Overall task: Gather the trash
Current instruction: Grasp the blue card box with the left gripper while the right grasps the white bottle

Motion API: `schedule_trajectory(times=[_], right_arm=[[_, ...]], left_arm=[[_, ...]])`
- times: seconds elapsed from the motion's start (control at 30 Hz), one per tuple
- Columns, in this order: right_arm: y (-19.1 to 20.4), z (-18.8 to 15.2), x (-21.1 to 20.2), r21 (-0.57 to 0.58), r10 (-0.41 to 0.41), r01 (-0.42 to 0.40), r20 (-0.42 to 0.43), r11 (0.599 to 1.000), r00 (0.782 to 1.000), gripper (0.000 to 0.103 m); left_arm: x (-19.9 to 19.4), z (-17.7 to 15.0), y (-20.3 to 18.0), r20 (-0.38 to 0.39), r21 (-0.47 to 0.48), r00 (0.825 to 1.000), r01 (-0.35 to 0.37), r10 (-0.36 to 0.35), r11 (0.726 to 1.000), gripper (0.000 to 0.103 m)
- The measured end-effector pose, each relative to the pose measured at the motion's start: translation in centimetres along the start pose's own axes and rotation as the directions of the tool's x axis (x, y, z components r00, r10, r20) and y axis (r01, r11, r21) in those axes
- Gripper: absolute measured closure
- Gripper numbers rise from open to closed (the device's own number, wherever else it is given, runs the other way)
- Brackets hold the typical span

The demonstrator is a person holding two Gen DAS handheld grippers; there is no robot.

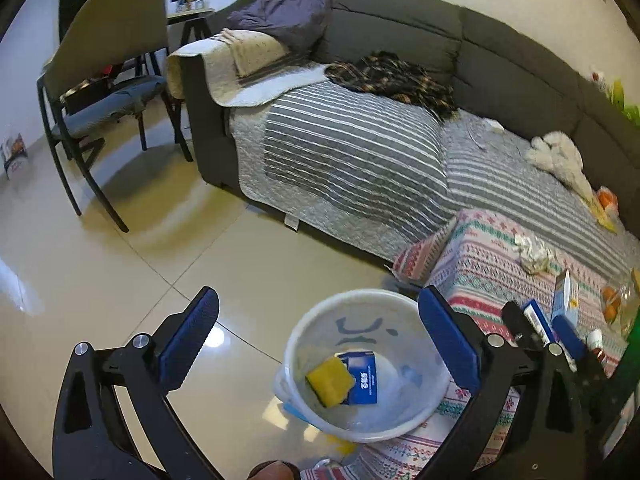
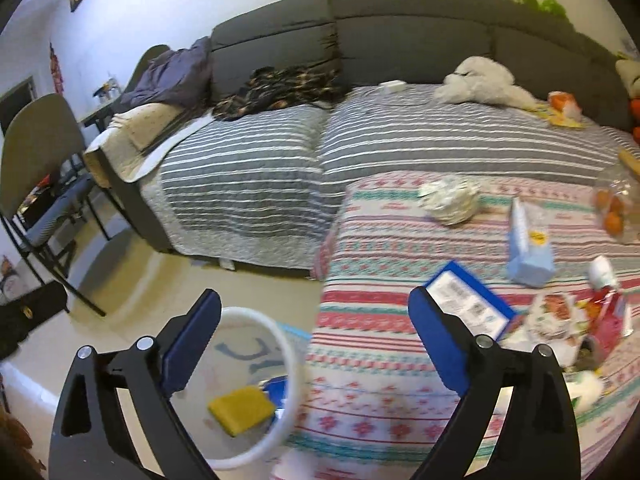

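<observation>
A white bucket [image 1: 291, 344] stands on the floor beside the low table, holding a yellow sponge [image 1: 330, 378] and a blue box [image 1: 363, 378]. My left gripper [image 1: 319, 300] is open above it with nothing between its pads. In the right wrist view, the bucket [image 2: 281, 334] and sponge [image 2: 240, 408] lie lower left. My right gripper [image 2: 315, 300] is open and holds nothing, straddling the bucket's rim and the table's edge. On the patterned cloth [image 2: 380, 360] lie a flat blue box [image 2: 468, 304], crumpled paper [image 2: 450, 200] and a light blue carton [image 2: 528, 244].
A grey sofa [image 2: 260, 168] with a striped cover runs behind the table. A chair [image 1: 104, 92] stands on the tiled floor at left. A bag of oranges [image 2: 612, 208], a white bottle [image 2: 602, 272] and red packaging [image 2: 608, 320] crowd the table's right side.
</observation>
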State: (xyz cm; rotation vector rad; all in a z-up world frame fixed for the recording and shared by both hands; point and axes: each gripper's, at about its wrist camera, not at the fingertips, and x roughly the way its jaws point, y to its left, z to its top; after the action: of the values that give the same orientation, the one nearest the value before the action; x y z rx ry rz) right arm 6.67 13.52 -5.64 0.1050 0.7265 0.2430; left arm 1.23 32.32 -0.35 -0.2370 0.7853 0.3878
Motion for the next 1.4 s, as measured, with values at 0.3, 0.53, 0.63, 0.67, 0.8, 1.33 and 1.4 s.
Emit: schedule_trajectory(times=[0.3,0.53,0.63,0.67,0.8,1.33,1.4], right_arm=[[-5.2,0.8,-2.1,0.017,-0.105,0.104,0.019,0.994,0.994,0.009],[-8.9,0.7,-3.4,0.011,-0.166,0.166,0.032,0.986,0.986,0.009],[-10.5,0.7,-3.9,0.020,-0.183,0.182,0.030,0.983,0.983,0.009],[-10.9,0.6,-4.0,0.023,-0.187,0.186,0.029,0.982,0.982,0.009],[-13.0,0.5,-4.4,0.038,-0.204,0.203,0.018,0.978,0.979,0.009],[-21.1,0.0,-5.5,0.106,-0.262,0.264,-0.029,0.959,0.965,0.009],[-22.2,0.0,-5.3,0.116,-0.269,0.272,-0.046,0.955,0.962,0.009]], left_arm=[[-0.1,-1.3,-6.0,0.012,0.109,1.000,0.000,-0.001,0.994,0.007],[0.3,-2.2,-9.8,0.030,0.156,1.000,-0.003,-0.002,0.988,0.007],[0.3,-2.6,-11.4,0.036,0.178,0.999,0.004,-0.010,0.984,0.007],[0.3,-2.7,-12.0,0.036,0.184,0.999,0.010,-0.017,0.983,0.007],[0.3,-3.2,-13.9,0.033,0.203,0.999,0.021,-0.029,0.979,0.007],[4.3,-5.4,-21.4,-0.116,0.193,0.991,0.087,-0.066,0.977,0.007],[5.0,-5.5,-22.4,-0.141,0.174,0.987,0.101,-0.076,0.980,0.007]])
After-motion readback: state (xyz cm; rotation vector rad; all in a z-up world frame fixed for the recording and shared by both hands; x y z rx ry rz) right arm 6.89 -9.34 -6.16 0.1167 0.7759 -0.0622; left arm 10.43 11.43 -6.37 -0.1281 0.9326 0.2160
